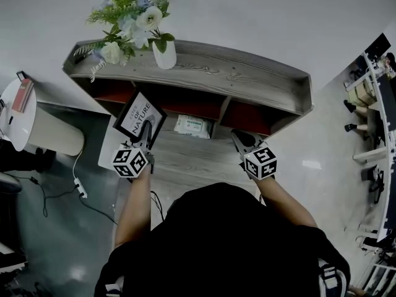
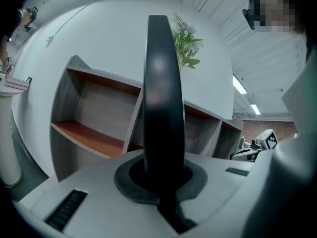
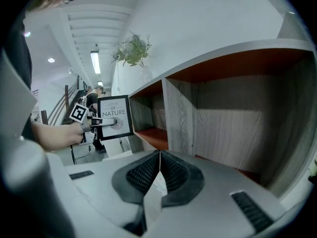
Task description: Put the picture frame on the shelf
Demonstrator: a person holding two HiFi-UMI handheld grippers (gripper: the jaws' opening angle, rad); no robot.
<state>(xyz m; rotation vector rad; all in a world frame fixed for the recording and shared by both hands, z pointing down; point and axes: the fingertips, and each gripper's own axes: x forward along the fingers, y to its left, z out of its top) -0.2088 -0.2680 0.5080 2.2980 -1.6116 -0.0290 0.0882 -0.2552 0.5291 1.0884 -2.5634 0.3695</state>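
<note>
Frame point(image 1: 140, 116), clamped edge-on in the left gripper's point(image 1: 147, 132) fingers, hangs upright before the shelf's point(image 1: 247, 79) left bay, seemingly ready to slide in; right gripper's point(image 1: 241, 140) fingers meet on nothing, kept clear near the right bay.

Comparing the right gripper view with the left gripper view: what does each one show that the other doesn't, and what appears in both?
Right gripper view only: the printed front of the picture frame, with the left gripper shut on its edge, and the right gripper with its jaws closed on nothing.
Left gripper view only: the frame edge-on as a dark strip between the jaws, and the leftmost compartment of the shelf.
Both: the frame, the shelf against the white wall, and the flowers on top of it.
</note>
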